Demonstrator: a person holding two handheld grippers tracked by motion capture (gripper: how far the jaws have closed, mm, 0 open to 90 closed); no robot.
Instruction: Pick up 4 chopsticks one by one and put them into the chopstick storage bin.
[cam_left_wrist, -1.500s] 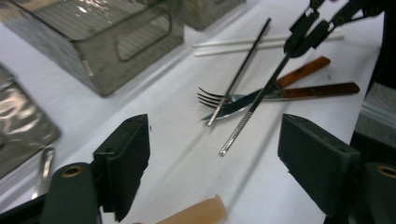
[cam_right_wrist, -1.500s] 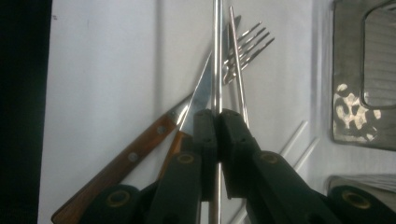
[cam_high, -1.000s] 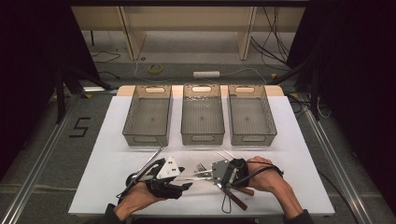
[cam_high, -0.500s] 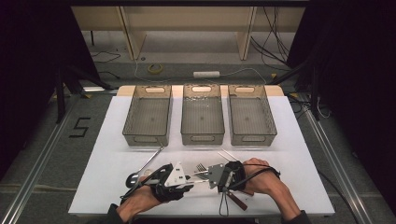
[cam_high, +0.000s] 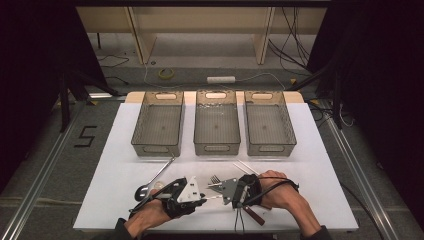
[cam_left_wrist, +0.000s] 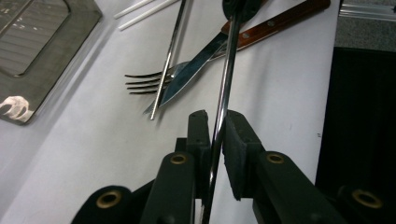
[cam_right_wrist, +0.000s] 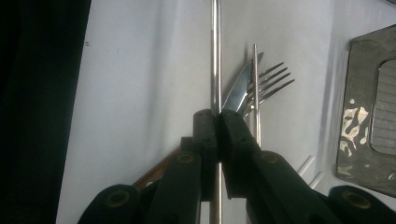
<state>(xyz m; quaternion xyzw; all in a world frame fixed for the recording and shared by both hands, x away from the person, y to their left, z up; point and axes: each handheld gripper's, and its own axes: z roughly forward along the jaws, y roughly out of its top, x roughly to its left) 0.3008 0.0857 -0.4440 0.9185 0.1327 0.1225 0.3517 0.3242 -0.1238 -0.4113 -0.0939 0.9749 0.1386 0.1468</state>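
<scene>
A thin metal rod (cam_left_wrist: 226, 70) (cam_right_wrist: 215, 56) spans between my two grippers, low over the white table near its front edge. My right gripper (cam_right_wrist: 215, 114) (cam_high: 221, 192) is shut on one end of it. My left gripper (cam_left_wrist: 215, 122) (cam_high: 202, 199) faces it from the left. Its jaws have just been closing, and the pads now press on the rod's other end. Under the rod lie a fork (cam_left_wrist: 144, 80) (cam_right_wrist: 275, 74), a wooden-handled knife (cam_left_wrist: 196, 67) and a second metal rod (cam_left_wrist: 170, 51) (cam_right_wrist: 256, 84).
Three grey bins (cam_high: 159, 125) (cam_high: 216, 125) (cam_high: 269, 125) stand in a row at the back of the table. A long spoon (cam_high: 157, 177) lies left of my left hand. Two white sticks (cam_high: 245, 167) lie behind my right hand. The table's front edge is close.
My left gripper's jaws have closed onto the rod that the right gripper holds. The two grippers have drawn slightly closer together.
</scene>
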